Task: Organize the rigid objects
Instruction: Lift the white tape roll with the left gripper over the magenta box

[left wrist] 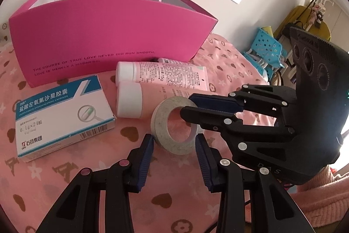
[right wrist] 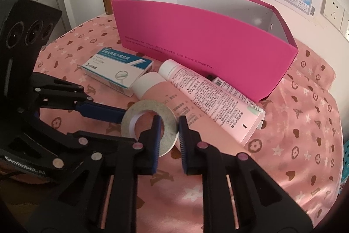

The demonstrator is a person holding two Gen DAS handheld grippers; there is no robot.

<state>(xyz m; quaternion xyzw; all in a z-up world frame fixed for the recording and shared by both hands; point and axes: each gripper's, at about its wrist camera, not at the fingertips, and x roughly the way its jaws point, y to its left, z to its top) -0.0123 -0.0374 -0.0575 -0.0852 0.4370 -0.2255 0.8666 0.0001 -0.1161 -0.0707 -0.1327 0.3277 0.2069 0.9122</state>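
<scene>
Tape roll (right wrist: 149,127) lies flat at lower centre, ring wall between the right gripper (right wrist: 169,130) fingers, not yet clenched; left gripper (left wrist: 174,141), released, flanks it.

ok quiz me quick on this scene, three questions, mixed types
1. True or false: the tape is already inside the box.
2. Which gripper has one of its jaws through the tape's hole? A. left B. right C. neither
3. Fill in: ____ pink tubes with white caps lie in front of the box.

Key
1. False: it is on the cloth in front of the box.
2. B: the right gripper has one of its jaws in the hole and the other outside the ring.
3. Two.
</scene>
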